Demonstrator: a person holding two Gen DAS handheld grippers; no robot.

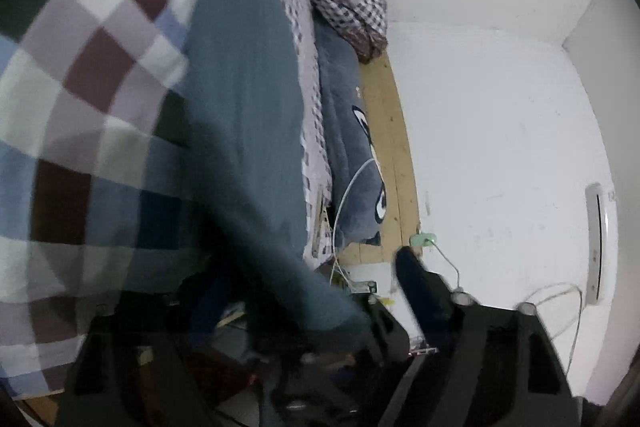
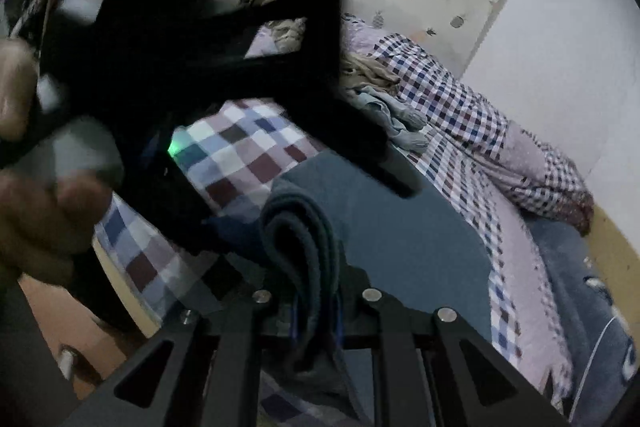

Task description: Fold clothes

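Gripping teal garment (image 2: pixel 316 247) lengthwise along checked bed (image 2: pixel 248 151), right gripper (image 2: pixel 316 307)

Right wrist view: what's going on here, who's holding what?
A person is folding a teal garment on a bed with a checked sheet. The right gripper is shut on a bunched, layered edge of that garment. The left gripper crosses the right wrist view above it, held in a hand. In the left wrist view the same cloth hangs across its fingers, but blur hides whether they are shut. More clothes lie heaped further along the bed.
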